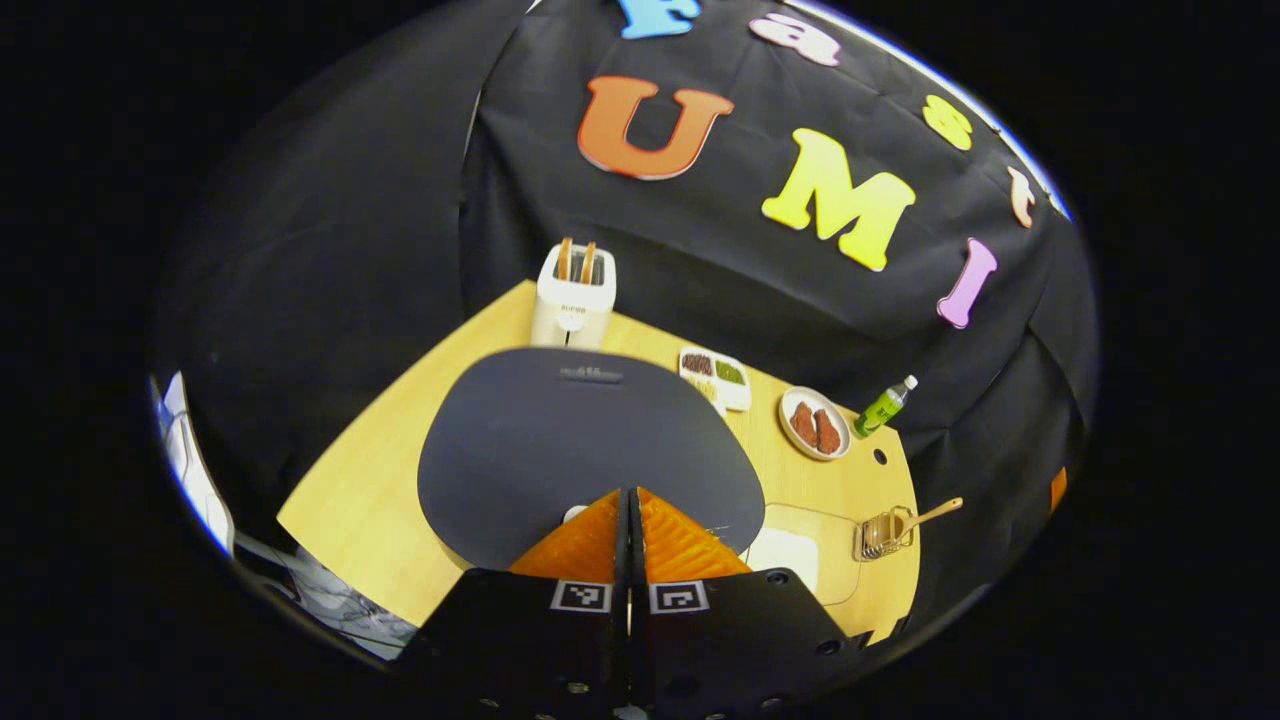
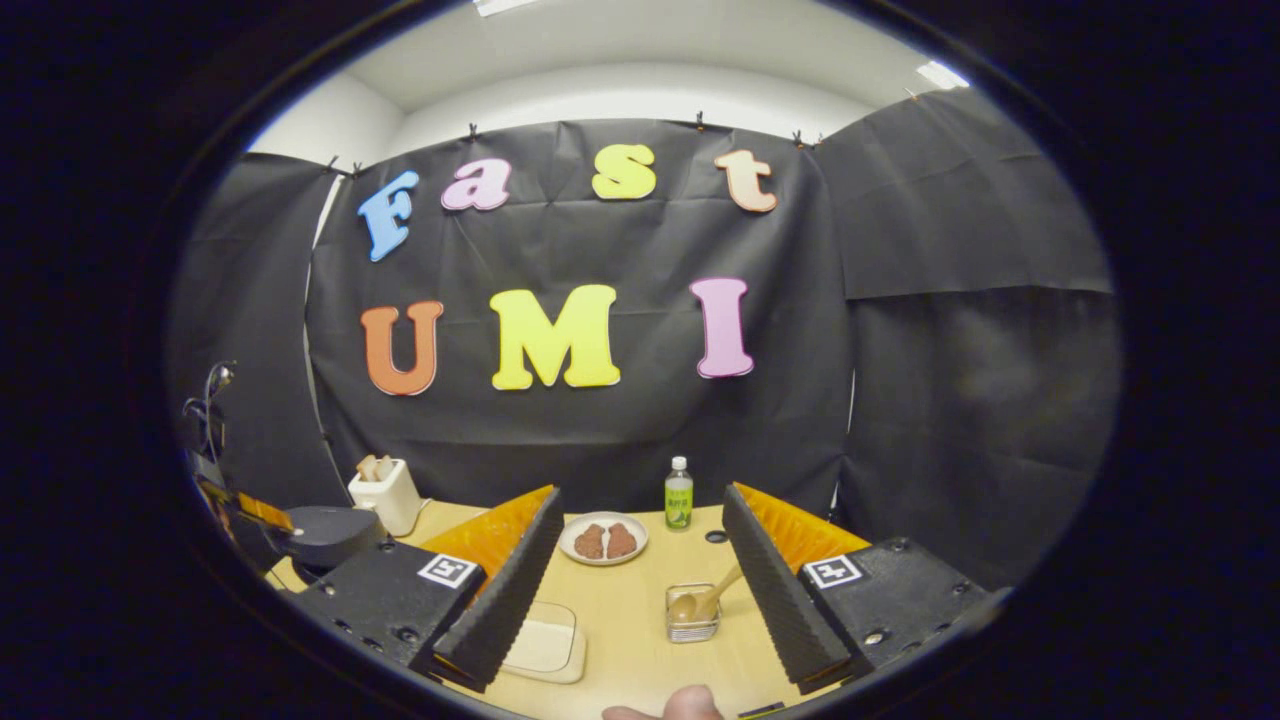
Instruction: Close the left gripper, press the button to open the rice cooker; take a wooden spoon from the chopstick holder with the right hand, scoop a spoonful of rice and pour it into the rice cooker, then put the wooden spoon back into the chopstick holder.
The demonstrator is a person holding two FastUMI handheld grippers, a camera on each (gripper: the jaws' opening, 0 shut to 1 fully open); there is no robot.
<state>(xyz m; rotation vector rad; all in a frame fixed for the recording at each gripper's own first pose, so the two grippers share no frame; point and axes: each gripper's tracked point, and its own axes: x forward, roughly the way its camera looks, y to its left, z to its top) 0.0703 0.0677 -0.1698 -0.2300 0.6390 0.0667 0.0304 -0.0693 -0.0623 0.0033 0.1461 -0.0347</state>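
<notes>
Hovering with fingers pressed together, the left gripper sits above the dark, smooth-lidded rice cooker.
Right gripper gapes wide, empty, facing the wooden spoon in its wire chopstick holder on the pale wood worktop.

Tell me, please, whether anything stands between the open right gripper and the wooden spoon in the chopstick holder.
Nothing visible does. In the right gripper view, the right gripper is open, and the wooden spoon sits in the chopstick holder straight ahead between its fingers, with only bare table in between. The plate and bottle stand farther back.
</notes>
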